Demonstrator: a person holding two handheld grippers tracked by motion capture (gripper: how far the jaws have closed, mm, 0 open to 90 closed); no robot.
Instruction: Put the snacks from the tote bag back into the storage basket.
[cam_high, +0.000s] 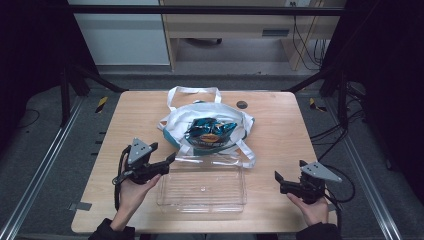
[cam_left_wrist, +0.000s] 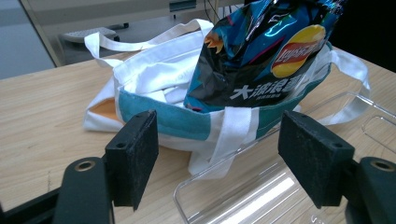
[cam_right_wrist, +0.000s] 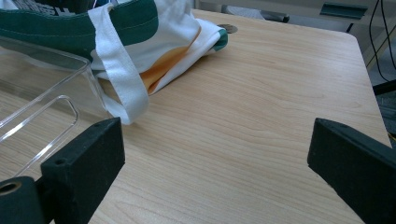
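L claw (cam_high: 167, 161) is wide open w/ nothing between its black pads; it sits at the near-left corner of the clear plastic tray (cam_high: 202, 187), pointing toward the bag. In the left gripper view the pads (cam_left_wrist: 133, 156) look matte and blocky, w/ a small screw hole in each. R claw (cam_high: 280, 181) is also spread wide and holds nothing, low over bare counter (cam_high: 280, 130) to the right of the tray, well apart from it.

Beyond the L claw: the tote bag (cam_high: 210, 125), white cloth w/ a teal-green band, an orange patch at one side, and flat white webbing handles (cam_high: 192, 92). One strap (cam_right_wrist: 119, 70) drapes down against the tray's far edge. The bag lies slumped at mid-counter, just behind the tray, touching it.

The chip bag (cam_high: 210, 131) pokes out of the tote's mouth: glossy crinkled foil, dark blue/black, w/ a yellow-and-red Lay's logo (cam_left_wrist: 292, 51) and large white Chinese characters beneath it; the smaller print is too small to read.

The tray is a clear rigid rectangle w/ rounded corners and is empty. The counter is light wood-grain laminate w/ a small dark round plug (cam_high: 242, 104) near the far edge.
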